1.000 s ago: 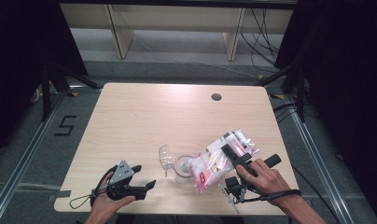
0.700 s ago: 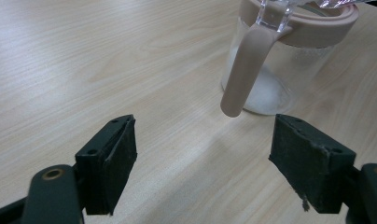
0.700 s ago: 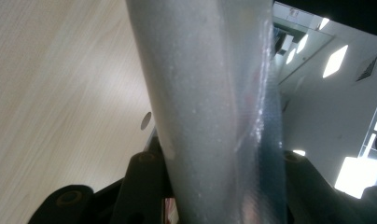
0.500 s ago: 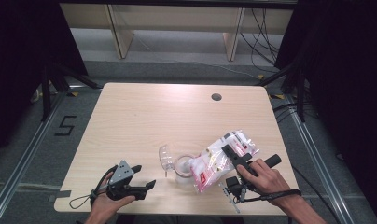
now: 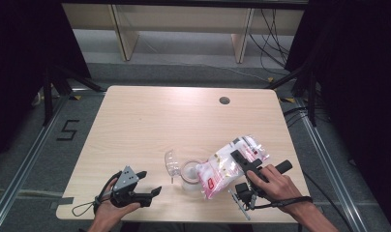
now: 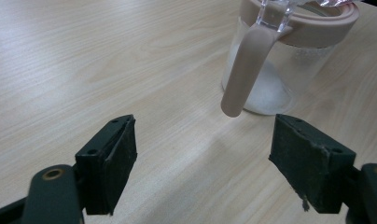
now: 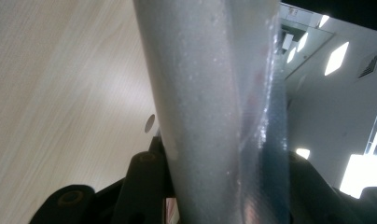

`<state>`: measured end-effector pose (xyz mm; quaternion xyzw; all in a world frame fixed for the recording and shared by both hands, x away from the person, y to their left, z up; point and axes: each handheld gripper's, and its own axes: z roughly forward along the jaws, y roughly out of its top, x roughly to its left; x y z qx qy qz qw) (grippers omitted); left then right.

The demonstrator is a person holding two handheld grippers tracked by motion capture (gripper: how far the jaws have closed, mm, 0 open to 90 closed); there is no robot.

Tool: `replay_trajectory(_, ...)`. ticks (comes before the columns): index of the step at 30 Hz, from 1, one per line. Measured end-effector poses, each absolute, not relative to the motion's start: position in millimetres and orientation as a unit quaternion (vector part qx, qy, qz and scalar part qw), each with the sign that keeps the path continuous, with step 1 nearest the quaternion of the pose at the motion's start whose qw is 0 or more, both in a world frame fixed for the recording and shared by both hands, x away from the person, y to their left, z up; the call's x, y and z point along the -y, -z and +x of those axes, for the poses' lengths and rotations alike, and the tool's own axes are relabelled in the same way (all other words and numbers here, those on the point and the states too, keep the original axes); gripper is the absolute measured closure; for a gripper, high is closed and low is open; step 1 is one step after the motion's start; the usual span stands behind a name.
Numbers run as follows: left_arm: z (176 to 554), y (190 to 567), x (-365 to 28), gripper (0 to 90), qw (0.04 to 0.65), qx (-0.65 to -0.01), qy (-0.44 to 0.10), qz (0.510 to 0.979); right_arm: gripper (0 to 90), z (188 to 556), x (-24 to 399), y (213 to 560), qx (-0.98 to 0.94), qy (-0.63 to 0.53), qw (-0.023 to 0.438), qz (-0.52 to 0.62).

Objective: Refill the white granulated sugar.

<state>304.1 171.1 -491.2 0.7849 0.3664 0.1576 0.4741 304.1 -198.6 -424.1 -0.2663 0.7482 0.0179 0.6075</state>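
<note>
In the high view, your tabletop (image 5: 150, 121) carries a cable hole (image 5: 224, 100) at upper right. A jar (image 5: 189, 173) stands at lower centre with its clear lid (image 5: 172, 161) flipped open to the left. Your right hand-held gripper (image 5: 239, 159) clamps a bag (image 5: 230, 164) tilted over the jar's mouth. Your left hand-held gripper (image 5: 152, 186) rests at lower left, apart from the jar.

In the left gripper view, its jaws stand wide and empty; the jar (image 6: 289, 56) sits at upper right.

In the right gripper view, the bag (image 7: 210, 107) rises between the jaws, pinched.
</note>
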Motion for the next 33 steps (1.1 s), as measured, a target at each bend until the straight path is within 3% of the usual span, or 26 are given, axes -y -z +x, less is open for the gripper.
replay_trajectory(33,304.0,491.2,-171.1,22.2,0.474,-0.367,-0.157,0.785,68.4,305.7,195.3,417.6,-0.749,-0.007,0.600,-0.281)
